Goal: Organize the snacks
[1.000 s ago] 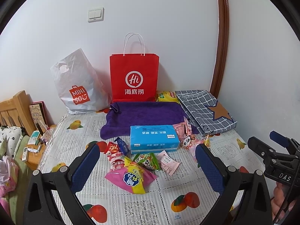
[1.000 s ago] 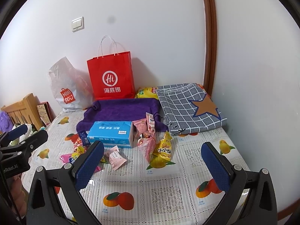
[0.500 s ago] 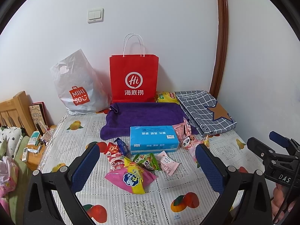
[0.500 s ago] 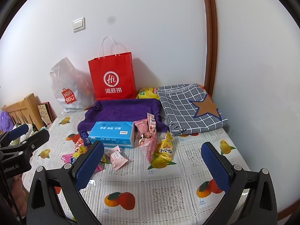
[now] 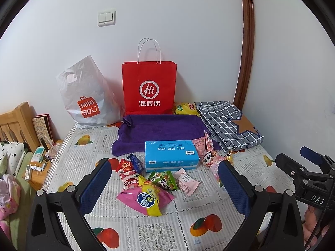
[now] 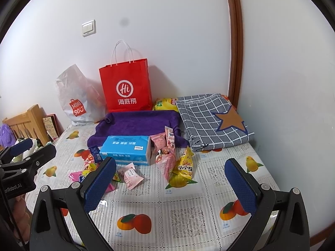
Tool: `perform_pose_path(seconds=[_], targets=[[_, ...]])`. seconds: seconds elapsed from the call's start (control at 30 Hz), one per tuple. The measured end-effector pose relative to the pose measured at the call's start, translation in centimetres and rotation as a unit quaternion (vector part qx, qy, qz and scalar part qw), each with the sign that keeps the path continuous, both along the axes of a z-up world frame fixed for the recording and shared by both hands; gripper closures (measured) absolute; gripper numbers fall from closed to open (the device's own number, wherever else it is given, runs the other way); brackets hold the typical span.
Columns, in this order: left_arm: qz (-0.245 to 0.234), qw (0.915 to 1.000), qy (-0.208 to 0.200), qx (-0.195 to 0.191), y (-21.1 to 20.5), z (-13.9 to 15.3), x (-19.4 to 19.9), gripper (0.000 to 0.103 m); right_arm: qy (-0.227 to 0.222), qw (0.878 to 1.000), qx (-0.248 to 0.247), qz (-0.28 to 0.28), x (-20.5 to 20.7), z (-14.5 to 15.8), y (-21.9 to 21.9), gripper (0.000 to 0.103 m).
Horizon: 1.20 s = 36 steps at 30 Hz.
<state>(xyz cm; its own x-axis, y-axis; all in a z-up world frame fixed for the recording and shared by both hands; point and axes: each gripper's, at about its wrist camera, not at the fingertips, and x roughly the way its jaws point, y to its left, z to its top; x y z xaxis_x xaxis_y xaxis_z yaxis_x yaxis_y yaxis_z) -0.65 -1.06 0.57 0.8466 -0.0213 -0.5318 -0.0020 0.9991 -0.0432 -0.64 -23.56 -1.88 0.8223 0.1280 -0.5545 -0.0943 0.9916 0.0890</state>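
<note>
Since both cams look down their own fingers, the closest stuff is the grippers themselves: the left gripper (image 5: pixel 165 185) and the right gripper (image 6: pixel 170 183) both hang above the table with their blue pads spread wide and nothing between them. The left one's pad blocks part of the snack pile (image 5: pixel 156 183), which sits loose in the middle of the table, just in front of and beside a blue tissue box (image 5: pixel 170 156). I can pick out a pink-and-yellow bag (image 5: pixel 146 198), a green packet (image 5: pixel 163 179), a small pink wrapper (image 5: pixel 186 182) and, off the box's right end, a yellow pouch (image 6: pixel 184 165); the packets wedged against that end overlap so much I can't tell them apart, and most print is too small to read. The tablecloth (image 6: pixel 188 213) is white-ish lace pattern with fruit pictures. Behind the box there's a purple towel (image 5: pixel 159 129), and to its right a folded grey checked cloth (image 6: pixel 211 121) with a brown star. A yellow package (image 5: pixel 185 108) is mostly hidden behind those two. Against the white wall stand a red paper bag (image 5: pixel 149 87) and a grey plastic shopping bag (image 5: pixel 88 96), contents not visible. A light switch (image 5: pixel 106 17) is up on the wall, brown wooden trim (image 5: pixel 246 41) runs up the corner, and a wooden headboard (image 5: pixel 14 125) gets cut off at the left edge.
</note>
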Motion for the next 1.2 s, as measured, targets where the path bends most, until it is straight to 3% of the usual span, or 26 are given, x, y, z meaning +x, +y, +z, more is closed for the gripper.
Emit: perform_pose_path(seconds=[1.2], targets=[[0.000, 1.0000, 0.008, -0.003, 0.3, -0.8, 0.1, 0.001, 0.005, 1.000, -0.002, 0.010, 0.6, -0.8, 1.0, 0.000]])
